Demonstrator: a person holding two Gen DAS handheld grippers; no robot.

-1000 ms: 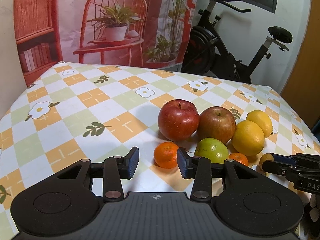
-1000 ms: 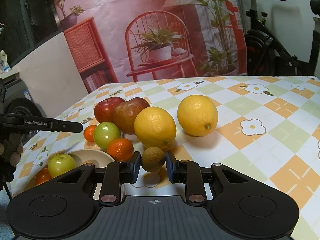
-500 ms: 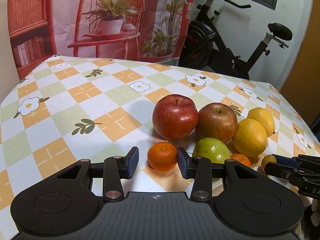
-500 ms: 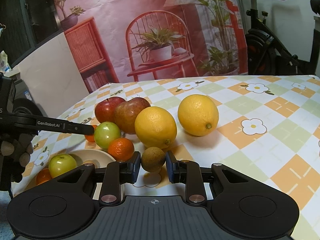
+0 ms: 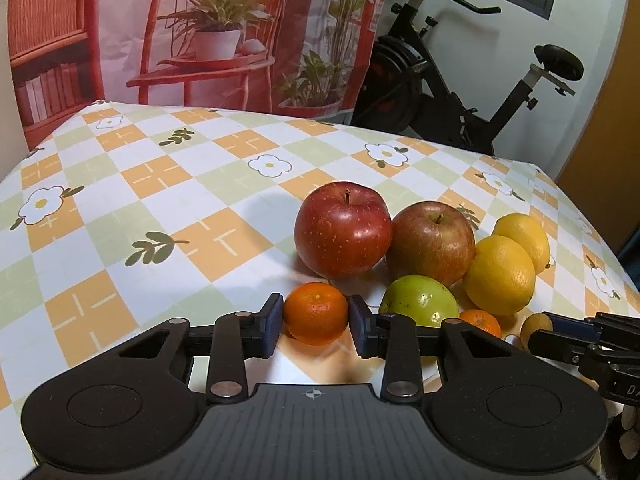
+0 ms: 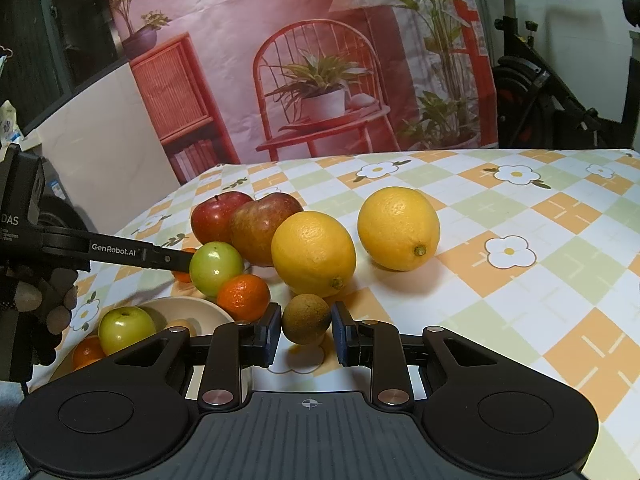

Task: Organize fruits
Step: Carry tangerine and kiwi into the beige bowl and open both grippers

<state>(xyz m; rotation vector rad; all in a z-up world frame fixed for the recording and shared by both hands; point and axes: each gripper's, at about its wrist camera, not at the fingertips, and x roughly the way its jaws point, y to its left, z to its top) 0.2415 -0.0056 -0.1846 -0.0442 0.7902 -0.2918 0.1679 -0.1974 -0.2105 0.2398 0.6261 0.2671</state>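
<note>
Left tongs [image 5: 316, 320] have just been closing, dark pads now pinching a dimpled round mandarin [image 5: 315, 313] on the table [image 5: 120, 216]. Right tongs [image 6: 306, 330] clamp a rough brown kiwi [image 6: 306, 319]. Beyond: glossy red apples [image 5: 343, 233], pebbled lemons [image 6: 313, 253], smooth cream bowl [image 6: 188, 307].

Black grippers [image 5: 316, 320], blue-padded fingers [image 5: 272, 322]

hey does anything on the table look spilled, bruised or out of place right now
Nothing stands out. The fruit sits whole on the checked tablecloth, no spills or damage showing. The left gripper has just closed its jaws on a small orange; the right gripper is shut on a brown kiwi.
</note>
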